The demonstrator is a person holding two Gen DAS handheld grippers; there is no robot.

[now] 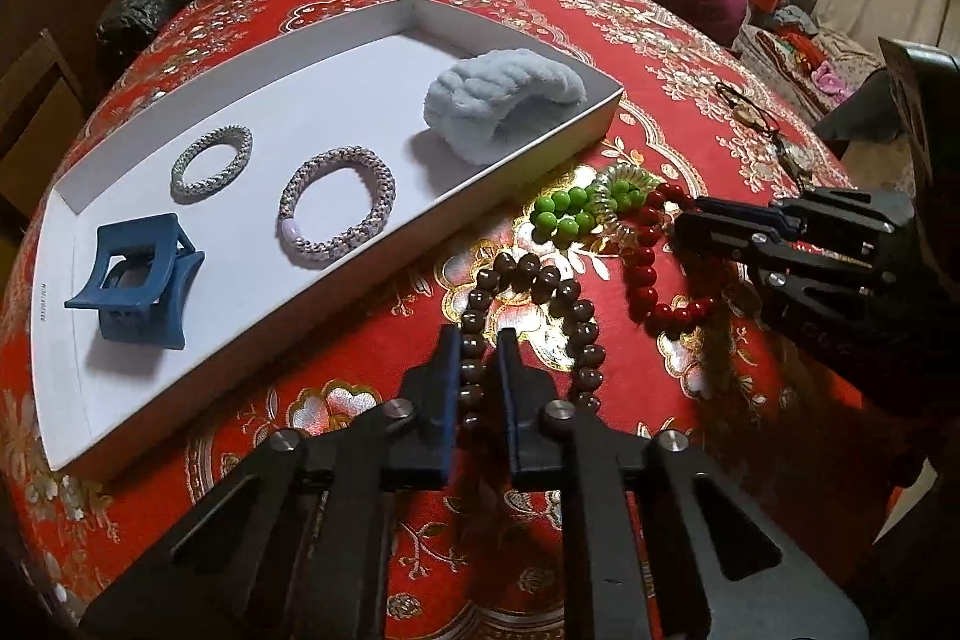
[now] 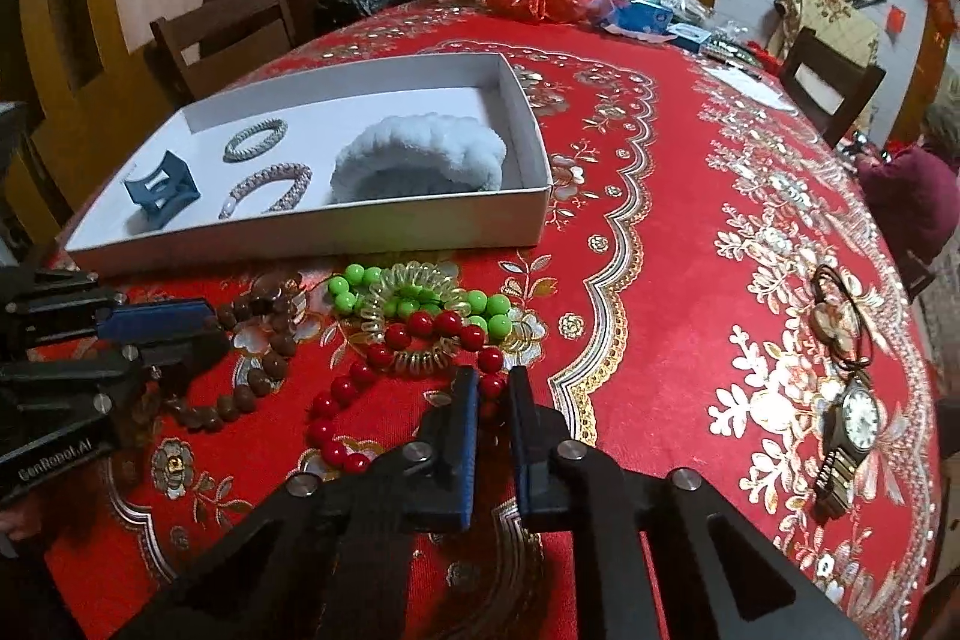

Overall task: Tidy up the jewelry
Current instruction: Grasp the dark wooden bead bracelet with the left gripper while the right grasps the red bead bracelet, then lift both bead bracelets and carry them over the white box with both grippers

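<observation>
Left claw (image 1: pixel 480 370) clamped on dark brown bead strand (image 1: pixel 528 280); right claw (image 2: pixel 493 403) clamped on red bead strand (image 2: pixel 372 382), presumably for the white shallow cardboard box (image 1: pixel 534 148) at 11 o'clock. Green bead strand (image 2: pixel 420 301) loose at 12 on surface (image 2: pixel 660 220). Boxed: two braided rings, one blue clip, one fluffy band.

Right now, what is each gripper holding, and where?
The left gripper pinches the brown bead bracelet on its near-left strand; the right gripper pinches the red bead bracelet at its right side.
</observation>
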